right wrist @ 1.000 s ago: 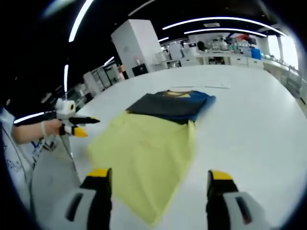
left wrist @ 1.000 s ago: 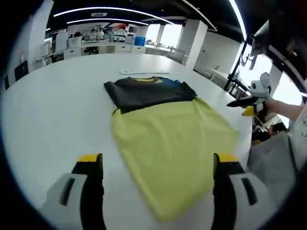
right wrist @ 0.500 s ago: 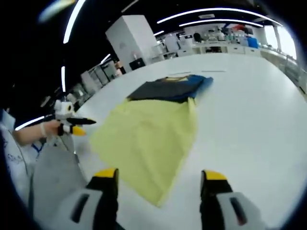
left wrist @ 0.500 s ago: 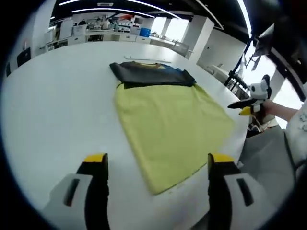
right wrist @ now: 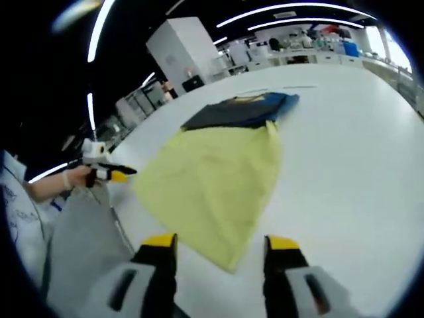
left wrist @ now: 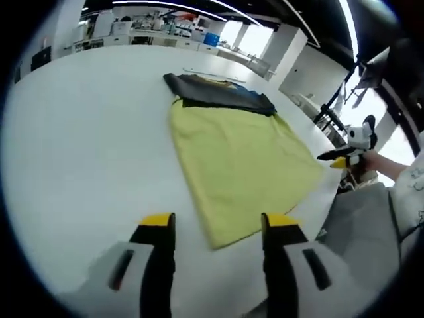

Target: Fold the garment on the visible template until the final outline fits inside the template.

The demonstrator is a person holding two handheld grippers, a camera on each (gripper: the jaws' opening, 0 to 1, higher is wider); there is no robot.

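Observation:
A dark folded garment point(left wrist: 218, 93) with blue and yellow showing at its far side lies across the far end of a yellow template sheet point(left wrist: 242, 159) on the white table point(left wrist: 79, 146). My left gripper point(left wrist: 215, 222) hovers over the sheet's near corner, open, with nothing between its jaws. In the right gripper view the garment point(right wrist: 238, 109) sits beyond the yellow sheet point(right wrist: 215, 175). My right gripper point(right wrist: 222, 242) is open and empty above the sheet's near tip. Each gripper appears in the other's view, off the table's edge: right gripper point(left wrist: 341, 158), left gripper point(right wrist: 106, 173).
The person's grey clothing point(left wrist: 361, 218) hangs beside the table's near edge. A thin white strip point(left wrist: 205, 71) lies on the table beyond the garment. Lab counters and shelves point(right wrist: 298, 50) line the far wall. Bare white tabletop point(right wrist: 358, 152) spreads on both sides of the sheet.
Both views have pulled back toward the sheet's near end. The jaws of both grippers stand closer together than before, still apart. Garment and sheet have not moved.

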